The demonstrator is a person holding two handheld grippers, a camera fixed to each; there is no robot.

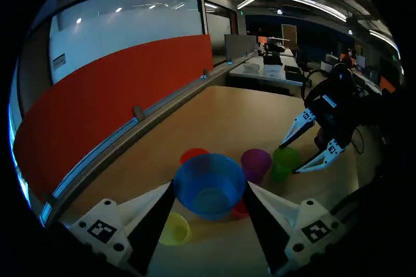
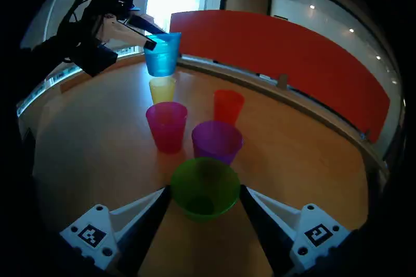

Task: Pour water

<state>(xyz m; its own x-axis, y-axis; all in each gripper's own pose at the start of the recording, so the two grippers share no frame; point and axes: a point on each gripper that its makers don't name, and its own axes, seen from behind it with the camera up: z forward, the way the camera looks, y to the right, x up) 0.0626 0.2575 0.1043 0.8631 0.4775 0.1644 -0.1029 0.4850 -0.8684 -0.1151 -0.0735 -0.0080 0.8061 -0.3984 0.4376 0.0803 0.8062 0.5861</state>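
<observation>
In the left gripper view, the left tool [image 1: 209, 183] grips a translucent blue plastic cup [image 1: 209, 196], one finger pressed on each side. The cup's mouth opens toward the camera, so its long axis runs roughly along the line of sight. Whether it holds water I cannot tell. It hangs above a pale wooden table [image 1: 229, 116]. Below it, near and to the left, stands a yellow plastic cup [image 1: 175, 229]. A sliver of a pink plastic cup [image 1: 240, 209] shows under the blue cup's right edge, and a red-orange plastic cup [image 1: 193, 155] peeks out just beyond it. Farther right stands a purple plastic cup [image 1: 256, 163], and beside that a green plastic cup [image 1: 283, 167], held between the fingers of the right tool [image 1: 289, 159].

In the right gripper view, the right tool [image 2: 205, 191] is closed on the green plastic cup [image 2: 205, 187], which sits upright with its mouth up, near on the table [image 2: 93, 142]. Just beyond it is the purple plastic cup [image 2: 217, 141], with the pink plastic cup [image 2: 167, 125] to its left and the red-orange plastic cup [image 2: 228, 106] farther off. At the far left, the left tool [image 2: 158, 38] holds the blue cup [image 2: 163, 56] in the air directly over the yellow plastic cup [image 2: 162, 89]. The blue cup's axis is close to vertical and its mouth is on top. A long red-orange partition panel [image 2: 291, 43] runs along the far edge.
</observation>
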